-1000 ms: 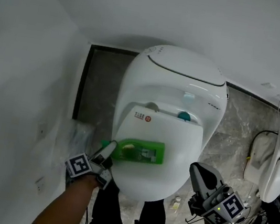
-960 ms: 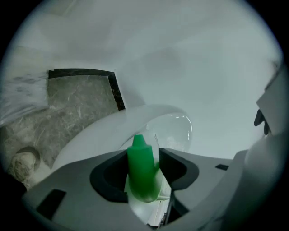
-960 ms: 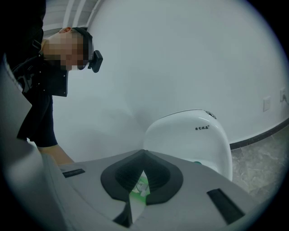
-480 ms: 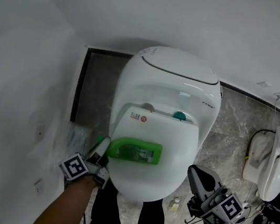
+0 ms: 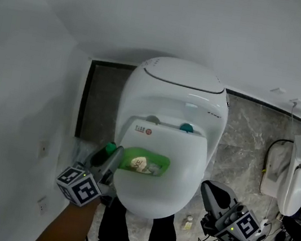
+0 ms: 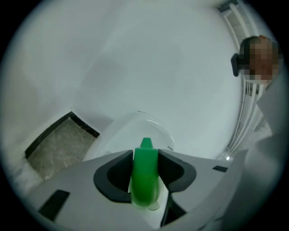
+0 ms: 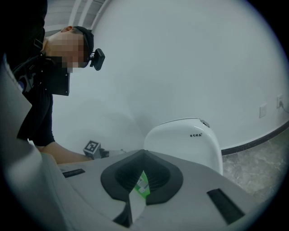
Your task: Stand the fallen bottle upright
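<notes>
A green bottle (image 5: 144, 163) with a white label lies across the closed white toilet lid (image 5: 155, 195), its teal cap (image 5: 110, 149) pointing left. My left gripper (image 5: 110, 161) is shut on the neck end; its jaws have just been closing on it. In the left gripper view the green bottle (image 6: 145, 176) is pinched between both dark pads of the left gripper (image 6: 145, 166). My right gripper (image 5: 211, 191) hangs off the lid's right side, shut and holding nothing. Through a slit between the right gripper (image 7: 143, 154) jaws a sliver of the bottle (image 7: 143, 184) shows.
The toilet body (image 5: 173, 86) stands against the white wall, with a dark floor panel (image 5: 99, 100) to its left. A second white fixture (image 5: 294, 181) and cables stand on the marble floor at right. A small bottle (image 5: 188, 221) lies on the floor by the person's legs.
The left gripper closed on the bottle's neck end, then rose and rolled, turning the bottle so its white label faces up. The right gripper barely moved.
</notes>
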A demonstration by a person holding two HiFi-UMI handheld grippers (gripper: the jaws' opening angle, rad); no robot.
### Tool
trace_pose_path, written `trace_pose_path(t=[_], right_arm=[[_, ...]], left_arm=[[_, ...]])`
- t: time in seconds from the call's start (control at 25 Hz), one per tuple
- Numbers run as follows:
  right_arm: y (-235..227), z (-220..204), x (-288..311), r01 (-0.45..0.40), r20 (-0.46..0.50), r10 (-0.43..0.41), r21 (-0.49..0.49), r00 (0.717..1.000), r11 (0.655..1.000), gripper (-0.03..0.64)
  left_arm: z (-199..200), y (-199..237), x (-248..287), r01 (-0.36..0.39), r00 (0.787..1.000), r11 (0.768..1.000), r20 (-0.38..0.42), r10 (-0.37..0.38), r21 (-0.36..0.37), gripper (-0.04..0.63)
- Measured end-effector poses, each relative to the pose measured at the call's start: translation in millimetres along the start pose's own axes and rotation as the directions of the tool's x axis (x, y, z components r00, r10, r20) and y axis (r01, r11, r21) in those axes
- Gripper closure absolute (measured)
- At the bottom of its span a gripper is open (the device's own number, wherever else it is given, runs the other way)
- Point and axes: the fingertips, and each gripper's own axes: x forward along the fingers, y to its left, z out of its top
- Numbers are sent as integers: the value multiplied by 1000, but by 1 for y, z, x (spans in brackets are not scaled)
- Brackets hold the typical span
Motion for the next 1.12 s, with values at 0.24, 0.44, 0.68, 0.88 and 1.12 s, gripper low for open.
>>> trace_pose_path(t=[0.24,0.44,0.68,0.88,1.12], right_arm=[[-3,7,-19,8,17,-8,-2,1000,1000,606],[-5,11,-33,18,34,-18,10,999,1000,606],[-11,14,-48,34,54,-34,5,998,999,606],[-17,14,-58,51,74,-51,0,996,999,606],[-20,18,-66,53,87,-52,-1,995,999,606]], left_arm=[[10,-73,13,58,997,926,-62,-38,373,413],[0,-126,22,144,988,735,-131,-75,662,413],[-33,-165,27,232,971,536,-229,-73,812,413],[-57,-179,27,269,960,410,-277,-41,872,413],[-72,-188,24,299,953,313,-296,-57,901,411]])
